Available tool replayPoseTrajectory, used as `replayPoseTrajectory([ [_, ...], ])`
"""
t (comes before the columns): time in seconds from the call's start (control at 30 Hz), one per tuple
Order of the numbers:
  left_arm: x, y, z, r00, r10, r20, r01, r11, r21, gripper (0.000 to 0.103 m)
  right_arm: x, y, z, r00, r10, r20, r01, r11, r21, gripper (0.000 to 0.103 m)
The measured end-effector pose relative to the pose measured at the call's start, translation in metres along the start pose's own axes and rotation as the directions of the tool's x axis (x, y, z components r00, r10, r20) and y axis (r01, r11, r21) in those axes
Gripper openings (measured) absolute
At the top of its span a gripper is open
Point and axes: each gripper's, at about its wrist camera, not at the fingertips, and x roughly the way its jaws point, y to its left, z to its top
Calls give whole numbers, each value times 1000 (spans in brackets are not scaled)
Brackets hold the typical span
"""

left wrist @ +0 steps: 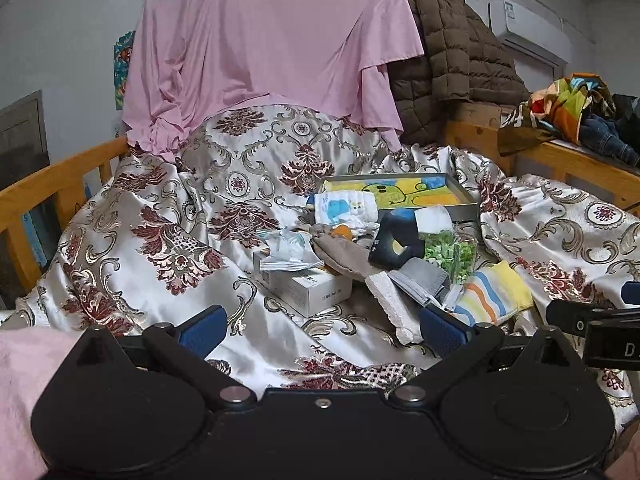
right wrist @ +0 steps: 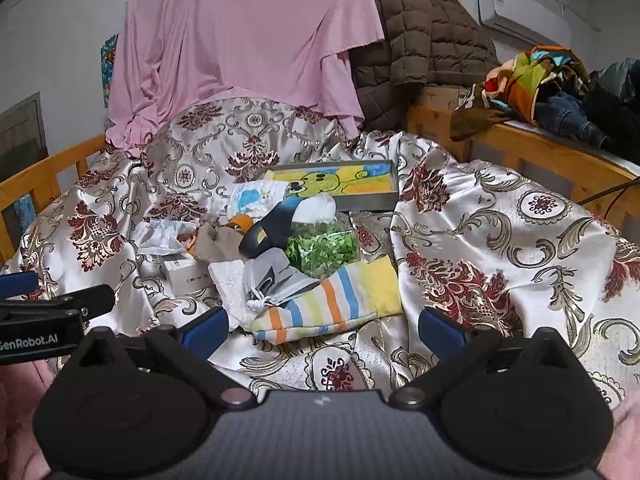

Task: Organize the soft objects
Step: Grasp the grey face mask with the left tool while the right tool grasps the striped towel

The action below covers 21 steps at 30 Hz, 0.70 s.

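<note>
A heap of small soft things lies on a shiny floral bedspread (left wrist: pixel 160 216). A striped sock (right wrist: pixel 332 304) with a yellow cuff lies nearest, just ahead of my right gripper (right wrist: pixel 324 326), which is open and holds nothing. Behind the sock are a grey drawstring pouch (right wrist: pixel 276 276), a white foam piece (right wrist: pixel 230 284), a green crinkly bag (right wrist: pixel 324 250), a dark navy sock (right wrist: pixel 272 226), a beige cloth (left wrist: pixel 340 254) and a printed white cloth (left wrist: pixel 346 206). My left gripper (left wrist: pixel 320 330) is open over the bedspread, short of a white carton (left wrist: pixel 308 290).
A grey tray (left wrist: pixel 464 190) with a yellow-green cartoon picture lies behind the heap. A pink sheet (left wrist: pixel 272 40) and a brown quilted jacket (left wrist: pixel 452 64) hang at the back. Wooden bed rails (left wrist: pixel 48 184) run along both sides, with clothes (right wrist: pixel 552 88) piled on the right.
</note>
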Motion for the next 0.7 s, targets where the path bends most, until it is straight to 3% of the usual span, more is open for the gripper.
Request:
replayPoseTrajectory([
  [0.17, 19, -2, 9, 998, -27, -55, 28, 999, 17, 102, 13, -3, 9, 999, 17, -29, -18, 999, -31, 103],
  [0.4, 60, -9, 32, 985, -125, -122, 133, 989, 59, 102, 48, -15, 32, 996, 44, -77, -51, 995, -87, 103],
  [0.6, 96, -23, 49, 969, -205, -138, 225, 964, 144, 102, 94, -44, 54, 984, 98, -149, -111, 990, -85, 103],
  [0.7, 116, -33, 56, 950, -273, -155, 297, 939, 171, 102, 119, -60, 61, 969, 164, -182, -184, 978, -98, 103],
])
